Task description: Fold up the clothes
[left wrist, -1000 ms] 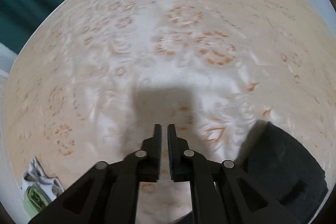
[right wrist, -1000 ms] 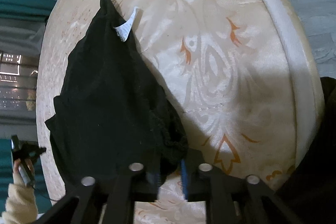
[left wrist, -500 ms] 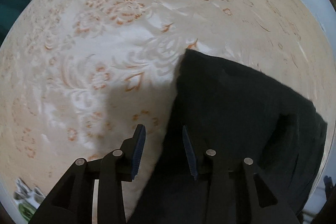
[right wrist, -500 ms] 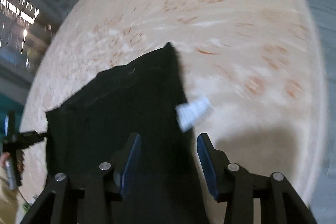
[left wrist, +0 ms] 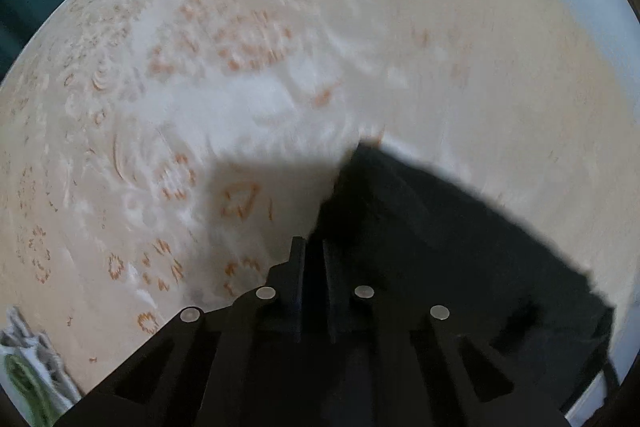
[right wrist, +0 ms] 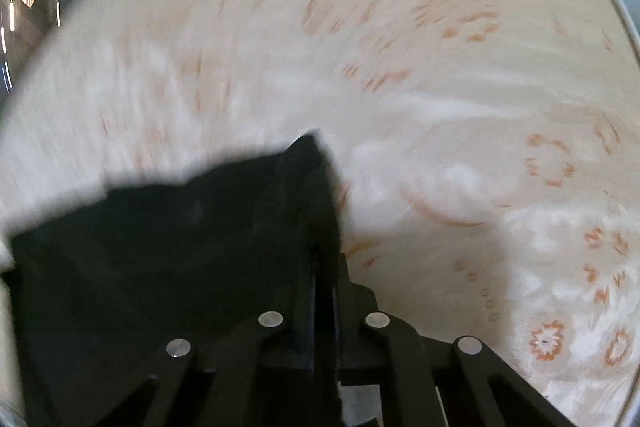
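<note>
So in the left wrist view, the left gripper (left wrist: 314, 247) is pointing steeply down at the mattress (left wrist: 360, 27), the cream one with the orange flower pattern. Its jaws are sitting pinched together on the left edge of the black garment (left wrist: 460, 247), with dark cloth showing right between the fingers (left wrist: 297, 267). The garment is spreading out to the right of the gripper across the mattress, with one corner poking up past the fingertips. There's a bit of green and white cloth (left wrist: 28, 367) lying at the mattress edge, far left of the gripper.

In the right wrist view it's all pretty blurry, but the right gripper (right wrist: 324, 259) is also clamping down, jaws nearly closed on the right edge of the same black garment (right wrist: 160, 267). Here the cloth is hanging out to the left of the gripper, over the mattress (right wrist: 440, 67)
</note>
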A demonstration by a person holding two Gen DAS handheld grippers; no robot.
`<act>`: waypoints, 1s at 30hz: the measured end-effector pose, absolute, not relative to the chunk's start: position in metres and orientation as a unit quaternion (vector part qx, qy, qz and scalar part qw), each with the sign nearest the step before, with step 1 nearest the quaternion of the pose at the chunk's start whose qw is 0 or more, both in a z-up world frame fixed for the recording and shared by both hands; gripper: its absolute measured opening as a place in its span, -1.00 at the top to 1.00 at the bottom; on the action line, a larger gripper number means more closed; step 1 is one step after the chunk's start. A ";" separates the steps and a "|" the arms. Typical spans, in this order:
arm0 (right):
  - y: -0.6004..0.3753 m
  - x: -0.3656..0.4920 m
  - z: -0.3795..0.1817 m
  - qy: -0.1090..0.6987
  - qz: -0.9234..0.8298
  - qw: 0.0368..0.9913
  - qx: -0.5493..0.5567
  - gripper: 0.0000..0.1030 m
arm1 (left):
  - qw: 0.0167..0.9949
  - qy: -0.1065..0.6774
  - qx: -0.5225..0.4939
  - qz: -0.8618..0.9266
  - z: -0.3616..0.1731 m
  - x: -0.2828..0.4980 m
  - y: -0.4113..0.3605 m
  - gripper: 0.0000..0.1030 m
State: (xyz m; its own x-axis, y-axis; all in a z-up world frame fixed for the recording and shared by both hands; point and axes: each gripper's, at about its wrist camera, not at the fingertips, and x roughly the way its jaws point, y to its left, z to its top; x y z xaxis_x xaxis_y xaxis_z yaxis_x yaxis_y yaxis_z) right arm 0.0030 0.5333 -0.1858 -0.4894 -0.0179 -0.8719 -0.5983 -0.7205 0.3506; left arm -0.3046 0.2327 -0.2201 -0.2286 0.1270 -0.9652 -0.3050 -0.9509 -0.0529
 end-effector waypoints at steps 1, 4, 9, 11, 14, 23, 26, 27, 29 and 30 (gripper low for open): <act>0.544 0.011 -0.187 0.362 0.792 0.186 -0.454 0.91 | 0.123 0.063 -0.595 0.792 -0.215 -0.311 0.225 0.99; 0.573 0.028 -0.204 0.446 0.765 0.198 -0.420 0.91 | 0.082 0.061 -0.591 0.800 -0.212 -0.324 0.214 0.99; 0.570 0.038 -0.222 0.464 0.751 0.212 -0.419 0.73 | 0.122 0.083 -0.611 0.777 -0.210 -0.305 0.243 0.95; 0.566 0.041 -0.210 0.437 0.768 0.215 -0.415 0.51 | 0.170 0.121 -0.617 0.759 -0.206 -0.293 0.265 0.69; 0.565 0.032 -0.185 0.379 0.800 0.207 -0.417 0.49 | 0.205 0.208 -0.601 0.744 -0.199 -0.269 0.308 0.40; 0.528 -0.011 -0.168 0.258 0.821 0.160 -0.484 0.48 | 0.133 0.193 -0.673 0.701 -0.236 -0.263 0.357 0.40; 0.527 -0.023 -0.186 0.257 0.803 0.172 -0.509 0.46 | 0.105 0.143 -0.698 0.693 -0.252 -0.270 0.353 0.40; 0.528 -0.025 -0.193 0.252 0.795 0.183 -0.521 0.47 | 0.101 0.135 -0.699 0.695 -0.254 -0.271 0.352 0.40; 0.529 -0.030 -0.209 0.237 0.776 0.198 -0.550 0.79 | 0.101 0.123 -0.693 0.703 -0.254 -0.270 0.350 0.58; 0.528 -0.029 -0.208 0.239 0.778 0.193 -0.548 0.89 | 0.102 0.125 -0.686 0.709 -0.250 -0.269 0.349 0.78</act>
